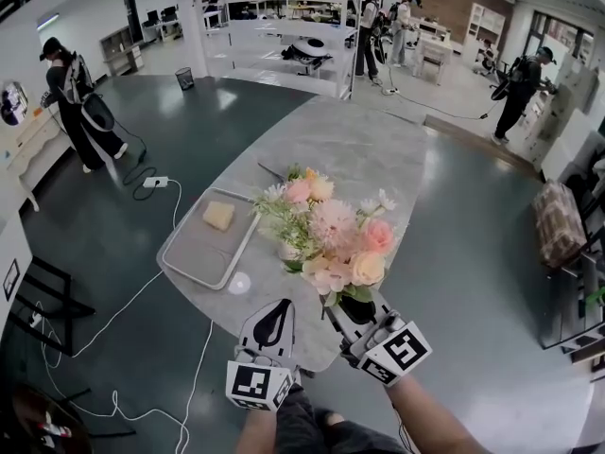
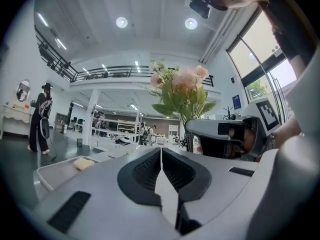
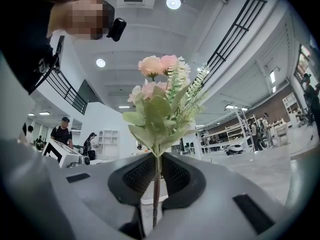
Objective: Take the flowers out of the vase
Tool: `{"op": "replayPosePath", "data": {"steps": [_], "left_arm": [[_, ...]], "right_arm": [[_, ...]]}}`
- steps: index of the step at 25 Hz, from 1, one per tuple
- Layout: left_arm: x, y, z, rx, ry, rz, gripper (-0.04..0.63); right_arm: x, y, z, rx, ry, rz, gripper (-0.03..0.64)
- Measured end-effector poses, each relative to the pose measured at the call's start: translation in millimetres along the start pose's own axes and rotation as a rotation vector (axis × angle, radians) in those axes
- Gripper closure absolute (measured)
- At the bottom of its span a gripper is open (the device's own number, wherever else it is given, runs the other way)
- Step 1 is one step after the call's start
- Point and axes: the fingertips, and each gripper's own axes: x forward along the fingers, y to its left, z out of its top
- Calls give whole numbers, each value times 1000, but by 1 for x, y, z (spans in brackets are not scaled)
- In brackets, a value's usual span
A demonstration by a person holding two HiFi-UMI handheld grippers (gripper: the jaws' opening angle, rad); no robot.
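One flower sprig is clamped by its stem in the right gripper jaws, near the white vase; left gripper jaws are squeezed together, empty. Yellow block is parked in the tray.

Grey tray on table; yellow block inside

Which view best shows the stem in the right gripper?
The right gripper view: there the right gripper clamps the stem plainly. In the head view blooms cover it; the left gripper view shows blooms, not the grip.
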Motion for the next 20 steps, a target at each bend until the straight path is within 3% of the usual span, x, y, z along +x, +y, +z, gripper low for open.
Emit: {"op": "replayPosePath", "data": {"steps": [20], "left_arm": [[-67,-78,1,-34,-32,77,578]], "right_arm": [[-86,51,18,-1,-8,68,566]]}}
